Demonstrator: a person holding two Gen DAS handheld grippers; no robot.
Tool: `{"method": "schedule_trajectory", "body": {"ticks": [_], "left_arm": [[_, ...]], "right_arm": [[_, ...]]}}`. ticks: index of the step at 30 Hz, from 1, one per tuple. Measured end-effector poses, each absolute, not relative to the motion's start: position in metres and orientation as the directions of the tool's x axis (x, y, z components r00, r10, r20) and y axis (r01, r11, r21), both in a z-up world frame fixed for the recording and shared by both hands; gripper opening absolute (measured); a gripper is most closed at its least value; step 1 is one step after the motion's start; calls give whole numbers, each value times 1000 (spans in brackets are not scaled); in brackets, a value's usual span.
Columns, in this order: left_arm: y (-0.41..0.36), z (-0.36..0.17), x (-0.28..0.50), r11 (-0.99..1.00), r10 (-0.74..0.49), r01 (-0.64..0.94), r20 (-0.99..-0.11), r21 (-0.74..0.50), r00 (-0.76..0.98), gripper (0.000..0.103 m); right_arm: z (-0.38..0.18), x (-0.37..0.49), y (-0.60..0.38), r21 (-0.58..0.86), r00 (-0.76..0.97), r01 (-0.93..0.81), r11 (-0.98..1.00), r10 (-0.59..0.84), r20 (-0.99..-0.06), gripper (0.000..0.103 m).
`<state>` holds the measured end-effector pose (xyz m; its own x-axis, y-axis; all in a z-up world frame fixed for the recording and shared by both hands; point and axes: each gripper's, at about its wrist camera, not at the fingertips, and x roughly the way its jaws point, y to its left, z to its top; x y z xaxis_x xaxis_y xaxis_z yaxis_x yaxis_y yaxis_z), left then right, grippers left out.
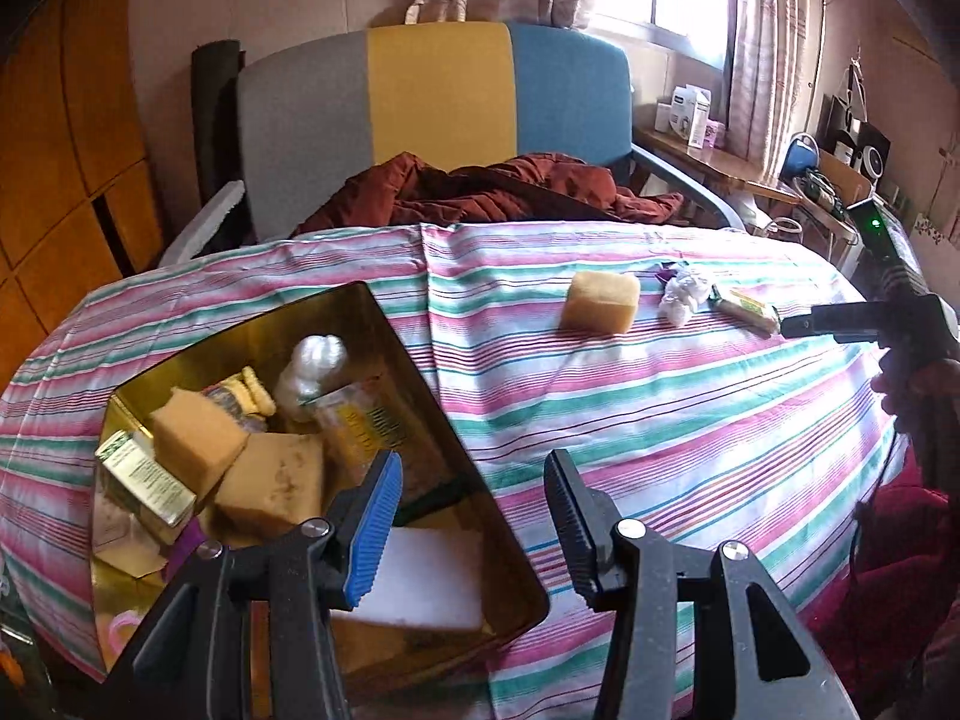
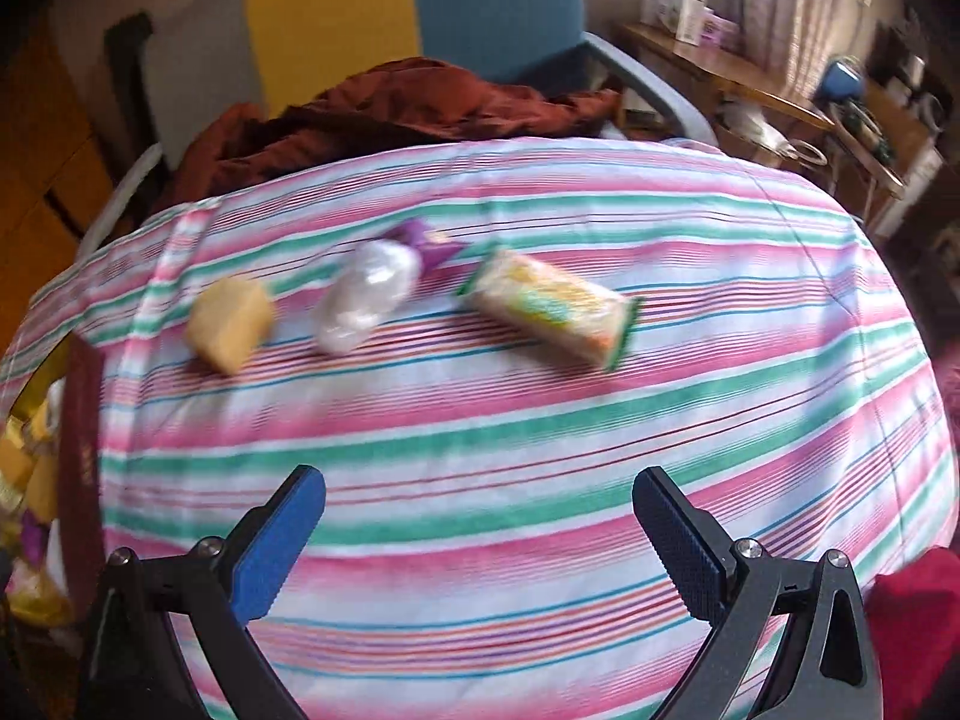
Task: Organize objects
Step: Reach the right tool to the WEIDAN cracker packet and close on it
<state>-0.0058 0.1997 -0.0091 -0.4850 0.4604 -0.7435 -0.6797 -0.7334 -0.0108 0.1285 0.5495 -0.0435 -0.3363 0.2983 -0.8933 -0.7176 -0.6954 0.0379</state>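
Crinkly plastic on the snack packet point(image 2: 549, 306) could slip from the right gripper's point(image 2: 480, 534) spread, empty fingers.

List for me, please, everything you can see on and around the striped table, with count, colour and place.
sponge block on the cloth: 1, tan, leftmost of the loose row
plastic-wrapped bundle: 1, white, mid-row, with a purple wrapper behind it
snack packet: 1, yellow with green ends, right of the row
gold box: 1, on the table's left side, open
box contents: 2 tan sponge blocks, a white bundle, a white slab, a green-and-white carton, other packets
striped cloth: 1, pink, green and white, covering the table
chair: 1, grey, yellow and blue, behind the table, holding a rust-red garment
left gripper: open, by the box
right gripper: open, short of the row
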Motion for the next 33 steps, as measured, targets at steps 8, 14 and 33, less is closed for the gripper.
{"method": "schedule_trajectory", "body": {"ticks": [8,14,33], "left_arm": [[228,-15,-10,-707,474,-706,-762,-31,-441,52],[248,-21,-13,-689,483,-723,-775,-49,-407,53],[334,-38,-51,-655,493,-748,-811,-106,-316,53]], "right_arm": [[-61,110,589,-69,-295,-649,-758,334,-895,103],[-77,81,618,-119,-291,-568,-815,334,-896,103],[-102,63,612,-26,-281,-464,-885,175,-944,48]]}}
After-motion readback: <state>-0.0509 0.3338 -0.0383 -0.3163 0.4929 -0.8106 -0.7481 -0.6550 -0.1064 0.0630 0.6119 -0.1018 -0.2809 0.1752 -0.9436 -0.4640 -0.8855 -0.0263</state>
